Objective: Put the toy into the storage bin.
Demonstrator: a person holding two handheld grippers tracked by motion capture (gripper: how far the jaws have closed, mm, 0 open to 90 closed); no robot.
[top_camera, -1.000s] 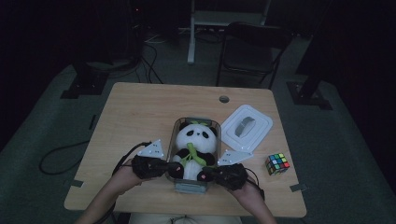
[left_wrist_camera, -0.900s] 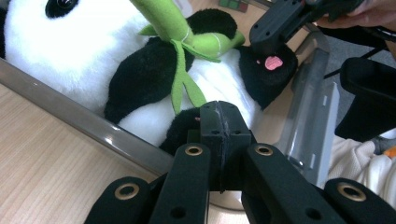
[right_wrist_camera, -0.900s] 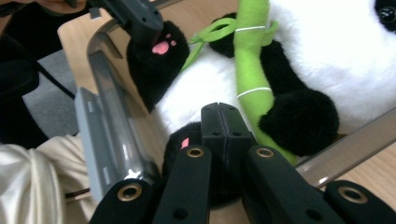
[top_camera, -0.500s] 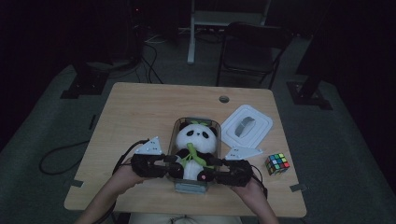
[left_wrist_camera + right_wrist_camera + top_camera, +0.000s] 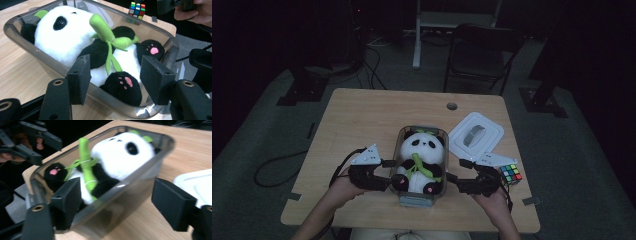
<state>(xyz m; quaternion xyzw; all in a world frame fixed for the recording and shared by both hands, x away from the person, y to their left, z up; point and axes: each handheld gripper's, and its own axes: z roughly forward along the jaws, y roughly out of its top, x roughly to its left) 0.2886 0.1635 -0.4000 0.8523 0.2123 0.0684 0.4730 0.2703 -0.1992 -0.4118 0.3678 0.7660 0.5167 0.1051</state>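
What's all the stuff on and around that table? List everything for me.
Plush panda: one, black and white with a green bamboo sprig, lying in the bin.
Bin: one, clear grey, table centre.
Lid: one, white, on the table right of the bin.
Puzzle cube: one, multicoloured, near the table's right edge.
Table: one, light wood.
Chair: one, dark, behind the table.
Left gripper: one, black, jaws open beside the bin.
Right gripper: one, black, jaws open at the bin's other side.
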